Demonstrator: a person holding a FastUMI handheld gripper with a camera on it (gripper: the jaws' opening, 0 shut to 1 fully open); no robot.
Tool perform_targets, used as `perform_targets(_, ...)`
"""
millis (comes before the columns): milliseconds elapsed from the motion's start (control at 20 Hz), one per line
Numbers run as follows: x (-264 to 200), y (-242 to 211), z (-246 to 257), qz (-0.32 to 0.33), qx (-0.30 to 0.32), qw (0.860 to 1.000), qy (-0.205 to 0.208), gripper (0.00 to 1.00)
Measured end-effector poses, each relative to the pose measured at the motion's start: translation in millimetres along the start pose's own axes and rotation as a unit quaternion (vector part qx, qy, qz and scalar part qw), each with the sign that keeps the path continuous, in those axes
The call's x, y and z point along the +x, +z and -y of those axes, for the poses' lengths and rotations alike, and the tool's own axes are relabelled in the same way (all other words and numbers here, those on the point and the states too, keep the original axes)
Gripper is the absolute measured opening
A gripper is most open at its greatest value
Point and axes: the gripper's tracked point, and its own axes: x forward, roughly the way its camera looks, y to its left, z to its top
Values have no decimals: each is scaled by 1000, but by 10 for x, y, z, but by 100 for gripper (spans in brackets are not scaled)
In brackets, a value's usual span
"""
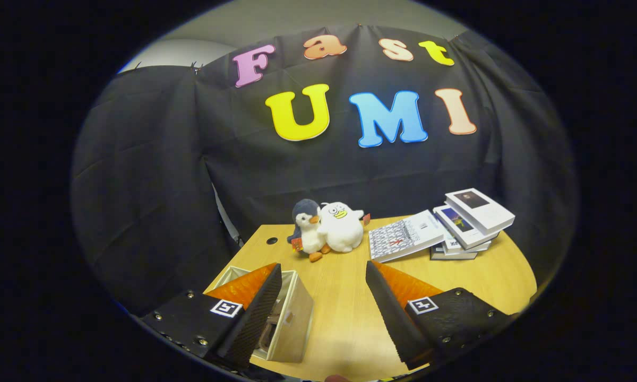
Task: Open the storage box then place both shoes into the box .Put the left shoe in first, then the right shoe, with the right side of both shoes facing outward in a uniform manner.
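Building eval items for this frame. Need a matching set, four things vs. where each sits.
1 storage box
2 plush penguin
3 book stack
4 gripper

a far corner of the table
b open, nothing between its fingers
c beside the white plush
d behind one finger, top open

Pairs: 1-d, 2-c, 3-a, 4-b
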Motion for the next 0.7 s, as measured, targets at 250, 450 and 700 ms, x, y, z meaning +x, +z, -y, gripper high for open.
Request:
perform_targets(250, -303, 417, 539, 69, -28, 996, -47, 98)
perform_targets(450, -450, 655, 804, 112, -45, 990, -74, 98)
perform_targets(700, -516, 741, 932, 132, -39, 987, -80, 98)
